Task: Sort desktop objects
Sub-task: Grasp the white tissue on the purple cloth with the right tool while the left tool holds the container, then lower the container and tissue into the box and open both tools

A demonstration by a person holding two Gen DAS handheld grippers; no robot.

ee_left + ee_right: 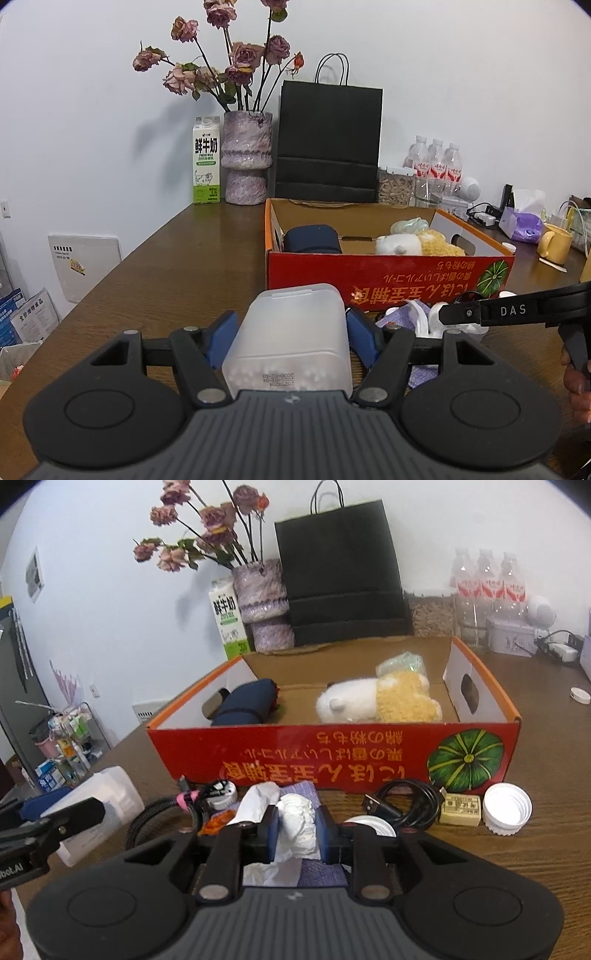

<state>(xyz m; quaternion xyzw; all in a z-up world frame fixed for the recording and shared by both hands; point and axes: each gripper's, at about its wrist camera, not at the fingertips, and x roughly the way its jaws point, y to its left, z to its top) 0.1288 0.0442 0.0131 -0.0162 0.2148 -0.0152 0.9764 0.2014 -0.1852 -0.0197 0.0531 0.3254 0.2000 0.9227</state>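
Note:
My left gripper (291, 328) is shut on a frosted white plastic container (291, 339), held above the brown table in front of the red cardboard box (369, 275). The container also shows at the left in the right wrist view (99, 805). My right gripper (295, 830) is shut on crumpled white tissue (295, 823) over a purple cloth (317, 875), just before the red box (332, 746). The box holds a dark blue pouch (247, 703), a white and yellow plush toy (373, 701) and a pale green packet (400, 662).
Before the box lie a black cable (406, 805), a small beige pack (461, 808), a white cap (506, 808) and a braided cable with pink tie (177, 808). Behind stand a milk carton (207, 160), flower vase (247, 158), black paper bag (328, 140), water bottles (437, 162) and a yellow mug (556, 243).

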